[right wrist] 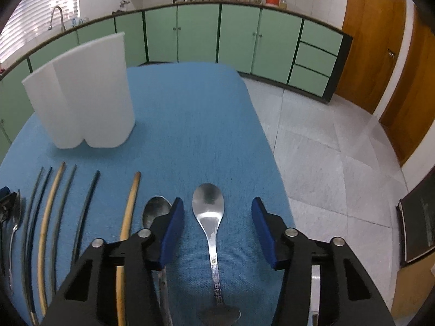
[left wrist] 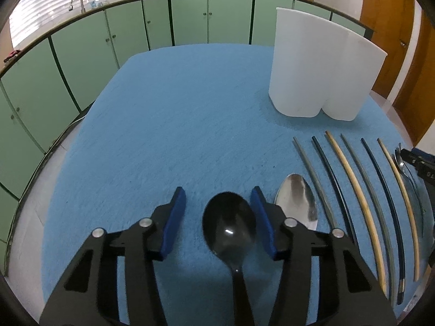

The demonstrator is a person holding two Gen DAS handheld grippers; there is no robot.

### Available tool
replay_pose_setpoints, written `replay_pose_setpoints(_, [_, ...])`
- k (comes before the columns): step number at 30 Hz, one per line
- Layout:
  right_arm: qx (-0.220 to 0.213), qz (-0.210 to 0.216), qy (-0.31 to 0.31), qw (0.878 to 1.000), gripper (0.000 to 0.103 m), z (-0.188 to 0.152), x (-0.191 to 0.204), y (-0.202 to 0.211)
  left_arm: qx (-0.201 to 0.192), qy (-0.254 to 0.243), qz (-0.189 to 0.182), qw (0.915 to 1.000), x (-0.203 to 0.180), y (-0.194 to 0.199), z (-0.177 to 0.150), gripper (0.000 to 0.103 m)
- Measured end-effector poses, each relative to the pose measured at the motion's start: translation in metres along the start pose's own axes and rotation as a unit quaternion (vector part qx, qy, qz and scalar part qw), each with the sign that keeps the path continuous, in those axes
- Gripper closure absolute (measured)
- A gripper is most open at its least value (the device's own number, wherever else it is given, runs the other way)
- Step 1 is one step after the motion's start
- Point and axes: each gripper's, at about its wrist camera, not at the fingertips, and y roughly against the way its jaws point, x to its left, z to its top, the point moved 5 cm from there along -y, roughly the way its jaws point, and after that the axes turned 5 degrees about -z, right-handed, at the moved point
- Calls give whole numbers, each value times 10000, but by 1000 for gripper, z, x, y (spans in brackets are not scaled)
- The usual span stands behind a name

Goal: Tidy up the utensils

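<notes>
My left gripper (left wrist: 217, 197) is open, its blue pads on either side of a black spoon (left wrist: 229, 229) lying on the blue table cloth (left wrist: 168, 125). A silver spoon (left wrist: 297, 198) lies just right of it, then several chopsticks (left wrist: 350, 182) in a row. My right gripper (right wrist: 217, 207) is open around a silver spoon (right wrist: 209, 206) on the cloth (right wrist: 195, 125). A darker spoon (right wrist: 156, 212) lies under its left finger. Chopsticks (right wrist: 51, 206) lie to the left. A white two-compartment holder (left wrist: 320, 68) stands at the back and also shows in the right wrist view (right wrist: 84, 95).
The other gripper shows at the right edge of the left wrist view (left wrist: 420, 163). Green cabinets (left wrist: 190, 21) run behind the table. The table's right edge drops to a tiled floor (right wrist: 326, 163). A wooden door (right wrist: 380, 54) stands at the right.
</notes>
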Motion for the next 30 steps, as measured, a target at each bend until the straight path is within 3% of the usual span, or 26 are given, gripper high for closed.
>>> replay_pose_setpoints(3, [77, 94, -48, 9999, 58, -1, 0, -6, -9, -33, -34, 10000, -3, -2, 3, 63])
replay_pose_setpoints(9, [101, 250, -17, 9996, 76, 2, -1, -9, -9, -28, -79, 10000, -5, -2, 4, 70])
replay_pose_setpoints(17, [69, 321, -120, 9994, 77, 0, 4, 0, -82, 13, -187, 9998, -6, 4, -3, 71])
replay_pose_setpoints(30, [-980, 718, -269, 9922, 77, -4, -7, 85, -923, 97, -502, 9944, -7, 62, -8, 70])
